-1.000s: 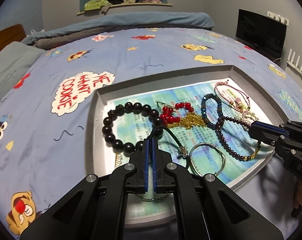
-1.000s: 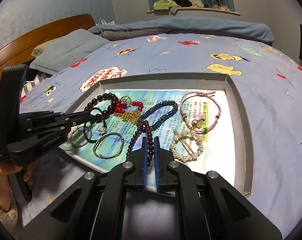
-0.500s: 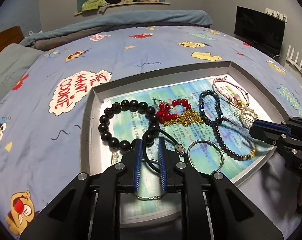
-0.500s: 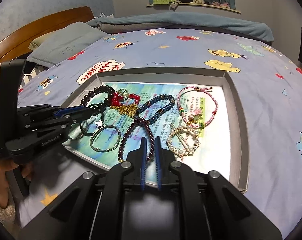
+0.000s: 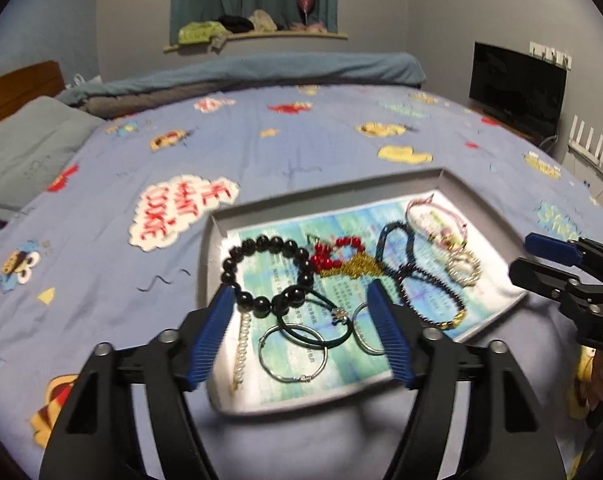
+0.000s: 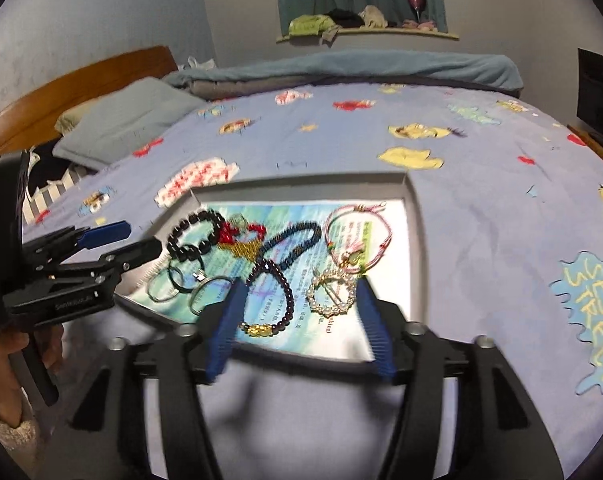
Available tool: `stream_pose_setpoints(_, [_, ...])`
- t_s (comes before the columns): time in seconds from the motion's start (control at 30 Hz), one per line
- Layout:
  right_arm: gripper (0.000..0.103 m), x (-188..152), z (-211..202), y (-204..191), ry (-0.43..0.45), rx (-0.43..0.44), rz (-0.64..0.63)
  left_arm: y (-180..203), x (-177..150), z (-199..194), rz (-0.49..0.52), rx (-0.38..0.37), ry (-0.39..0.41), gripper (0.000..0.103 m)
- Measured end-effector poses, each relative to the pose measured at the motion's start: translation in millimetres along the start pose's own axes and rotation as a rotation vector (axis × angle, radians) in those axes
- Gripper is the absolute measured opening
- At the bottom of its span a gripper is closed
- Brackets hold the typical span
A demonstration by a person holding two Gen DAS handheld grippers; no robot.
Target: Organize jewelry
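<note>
Nothing in these views looked sorted yet: every piece lay loose on the printed paper inside the grey tray [image 5: 215, 240], which sat on the blue cartoon bedspread [image 5: 101, 280].

My left gripper [image 5: 301, 328] had just been opening and stood wide, nothing between the pads, held over the tray's near-left end. Below it lay the black bead bracelet [image 5: 261, 264], the thin silver hoop [image 5: 293, 354] and the black cord bracelet [image 5: 321, 320], overlapping.

My right gripper [image 6: 297, 320] had also just been opening and held nothing. The dark garnet bracelet [image 6: 273, 304] and the pearl ring-shaped piece [image 6: 333, 292] lay in front of it.

In the middle, the red beads with gold chain [image 5: 341, 258] and the dark blue bead strand [image 5: 397, 240] were tangled; the pink cord bracelet [image 6: 357, 236] lay apart at the far side.

My read: early stage. Separating the tangle and laying pieces apart was all left. I saw no separate compartments to sort into.
</note>
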State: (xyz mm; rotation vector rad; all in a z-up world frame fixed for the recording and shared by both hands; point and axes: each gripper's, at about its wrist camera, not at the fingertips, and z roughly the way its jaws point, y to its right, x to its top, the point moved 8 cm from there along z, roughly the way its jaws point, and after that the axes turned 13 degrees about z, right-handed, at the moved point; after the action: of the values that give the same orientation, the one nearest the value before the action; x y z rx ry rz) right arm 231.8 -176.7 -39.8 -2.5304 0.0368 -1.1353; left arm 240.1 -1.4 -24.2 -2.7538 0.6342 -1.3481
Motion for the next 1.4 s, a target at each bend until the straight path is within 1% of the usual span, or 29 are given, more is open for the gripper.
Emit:
stream_pose_setpoints(0.03, [0.073,2,-7,0,0.011,0.005,0.003,0,1,-5,-0.005,0.005,0.008,0.080])
stream_pose_setpoints(0.07, [0.077,3,-17,0,0.025,0.008,0.007,0,3,-15,-0.010,0.012,0.018,0.084])
stream_pose_setpoints(0.13, [0.091,5,-32,0,0.040,0.013,0.011,-1,4,-34,-0.015,0.031,0.029,0.091])
stream_pose_setpoints(0.2, [0.098,6,-49,0,0.057,0.021,0.009,-2,5,-52,-0.002,0.045,0.038,0.094])
stream_pose_setpoints(0.3, [0.098,5,-67,3,0.062,0.004,0.001,-3,2,-78,0.008,0.079,0.043,0.096])
stream_pose_setpoints(0.43, [0.098,-2,-81,1,0.067,-0.014,-0.004,2,-10,-102,-0.030,0.066,0.042,0.097])
stream_pose_setpoints(0.53, [0.098,-10,-90,-3,0.081,-0.029,-0.015,9,-21,-113,-0.032,0.104,0.037,0.098])
stream_pose_setpoints(0.57, [0.098,-13,-93,-4,0.095,-0.048,-0.025,10,-27,-116,-0.044,0.127,0.037,0.098])
stream_pose_setpoints(0.63, [0.098,-17,-94,-5,0.114,-0.074,-0.037,13,-33,-116,-0.061,0.130,0.036,0.098])
stream_pose_setpoints(0.73, [0.098,-23,-96,-7,0.145,-0.099,-0.046,20,-47,-113,-0.095,0.106,0.041,0.098])
stream_pose_setpoints(0.9, [0.098,-32,-95,-8,0.189,-0.104,-0.053,23,-58,-106,-0.099,0.139,0.049,0.098])
stream_pose_setpoints(1.03, [0.098,-35,-91,-6,0.211,-0.106,-0.044,20,-56,-106,-0.094,0.158,0.094,0.098])
stream_pose_setpoints(1.2, [0.098,-40,-86,-6,0.213,-0.110,-0.050,21,-55,-101,-0.093,0.149,0.092,0.098])
stream_pose_setpoints(1.4, [0.098,-45,-81,-1,0.188,-0.118,-0.046,26,-53,-100,-0.082,0.146,0.095,0.098])
